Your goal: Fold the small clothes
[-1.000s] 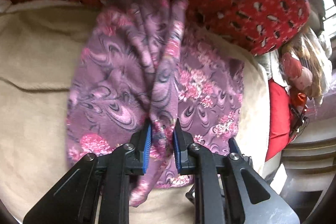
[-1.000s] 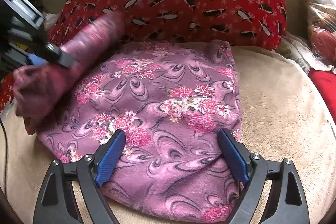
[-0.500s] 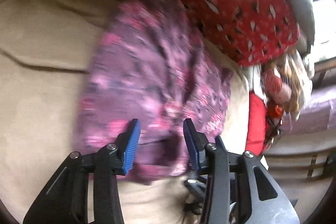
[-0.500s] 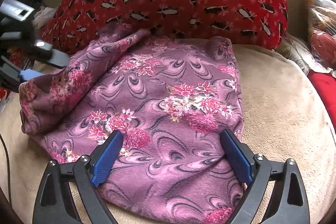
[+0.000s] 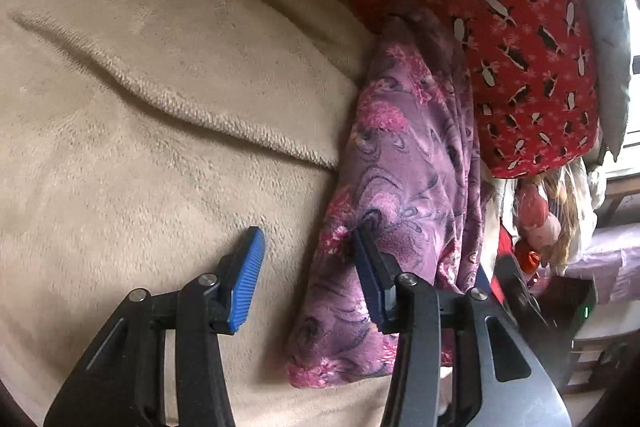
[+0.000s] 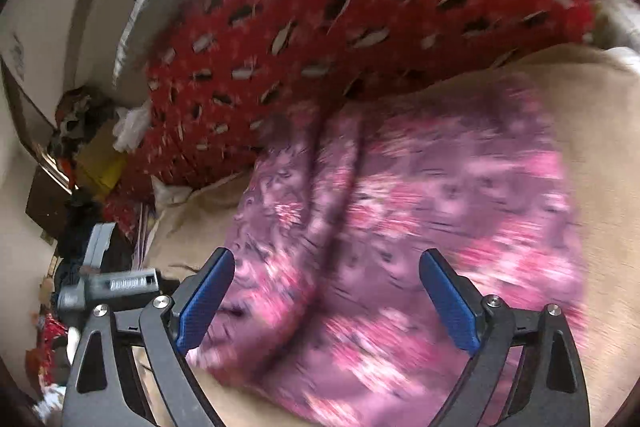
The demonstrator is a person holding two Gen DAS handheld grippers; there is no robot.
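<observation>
With the left gripper (image 5: 306, 277) opening on nothing and the right gripper (image 6: 326, 301) spread wide over the purple floral garment (image 6: 400, 227) on the beige blanket (image 5: 140, 107), the loose folded flap could slump open if snagged.

A purple floral garment (image 5: 404, 187) of soft, matt, fleecy cloth lies on a beige blanket (image 5: 160, 107) with a fuzzy, looped pile and a ribbed hem. Behind it, a red patterned pillow (image 5: 500, 7) in matt woven cloth. The left gripper (image 5: 308, 267) has smooth matt black plastic arms, ridged blue rubbery pads and shiny metal screws.
</observation>
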